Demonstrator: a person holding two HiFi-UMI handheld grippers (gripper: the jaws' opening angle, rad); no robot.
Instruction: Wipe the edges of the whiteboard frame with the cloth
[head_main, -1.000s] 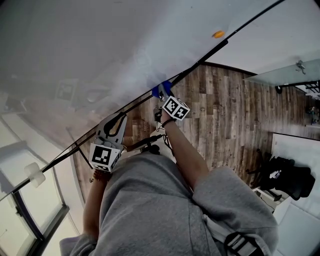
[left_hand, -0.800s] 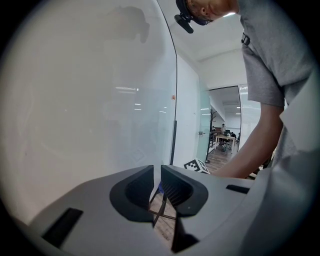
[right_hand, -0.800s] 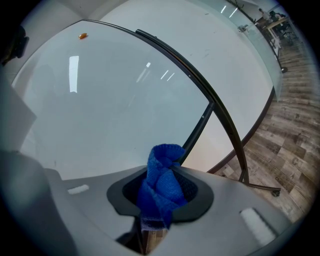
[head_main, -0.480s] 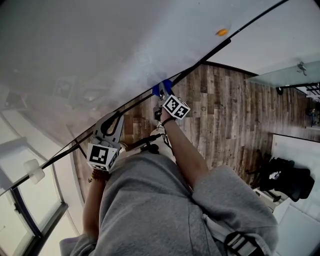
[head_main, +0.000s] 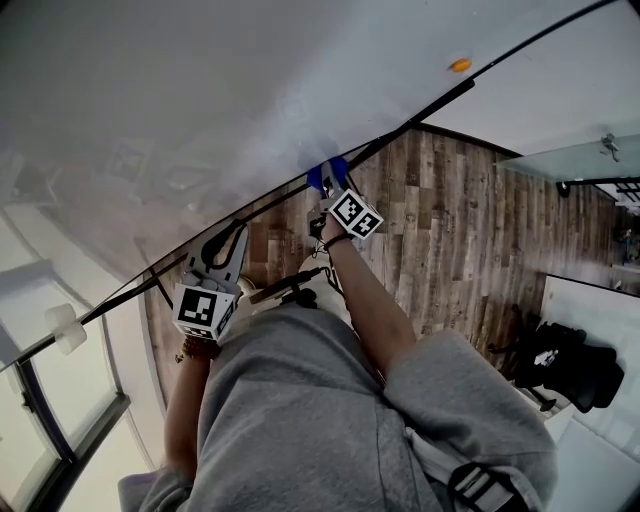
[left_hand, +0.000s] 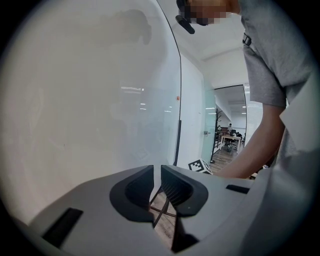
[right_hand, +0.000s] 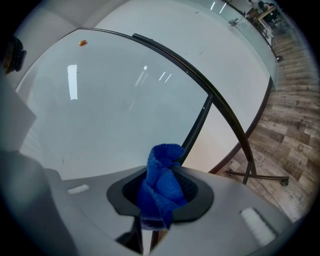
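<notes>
**Little shift along the frame's lower edge**

Since a second ago my right tool has barely crept along the whiteboard frame. The small orange dot on the board has slid toward the upper right of the head view. The right tool is clenched on the blue cloth, and the bunched tip of the cloth presses against the frame's dark lower edge. My left tool sits further down that same edge, well apart from the cloth. Its jaws are clenched to a thin slit and grasp nothing. Below the frame lies wooden floor.
</notes>
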